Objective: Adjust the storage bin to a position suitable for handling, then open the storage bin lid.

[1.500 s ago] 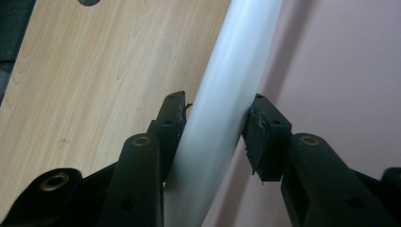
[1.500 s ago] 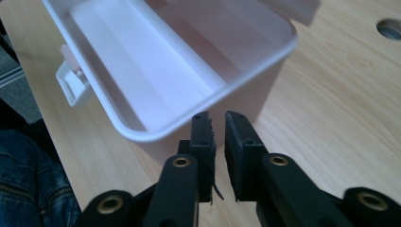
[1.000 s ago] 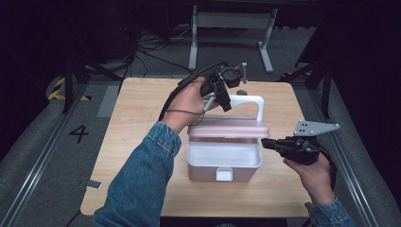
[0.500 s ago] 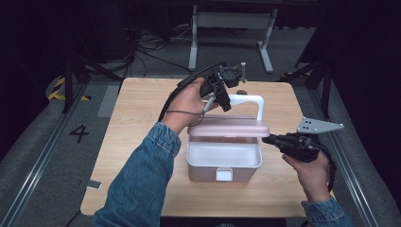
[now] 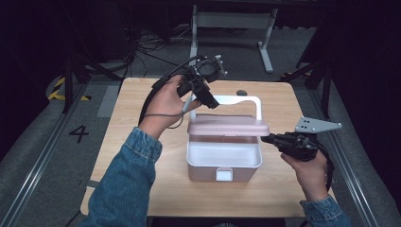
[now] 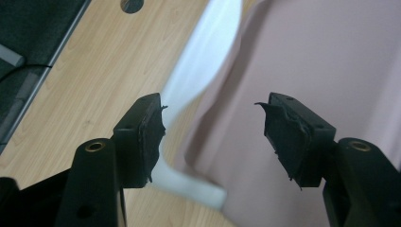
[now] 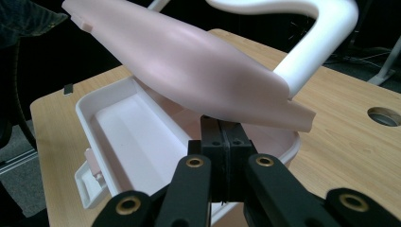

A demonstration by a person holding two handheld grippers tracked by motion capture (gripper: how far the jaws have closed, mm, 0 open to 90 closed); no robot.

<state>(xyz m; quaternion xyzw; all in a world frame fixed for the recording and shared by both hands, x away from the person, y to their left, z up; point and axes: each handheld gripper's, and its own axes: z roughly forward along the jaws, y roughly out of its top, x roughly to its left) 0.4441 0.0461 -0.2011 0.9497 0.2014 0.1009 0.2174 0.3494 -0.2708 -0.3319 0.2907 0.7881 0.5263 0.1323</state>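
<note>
A white box with a pink lid and a white handle stands mid-table. The lid is tilted up, part open, and the handle is upright. My left gripper hovers open above the lid's back left corner. Its jaws stand wide apart over the handle and the lid, with nothing between them. My right gripper is shut at the box's right side. Its tips sit just under the raised lid at the box rim, with the handle behind.
A round hole is in the wooden table behind the box. The box's front latch hangs open. Dark floor, cables and a metal frame lie beyond the far edge.
The lid seems to stand a touch higher with the right gripper under its edge. The left hand has stayed where it was.
</note>
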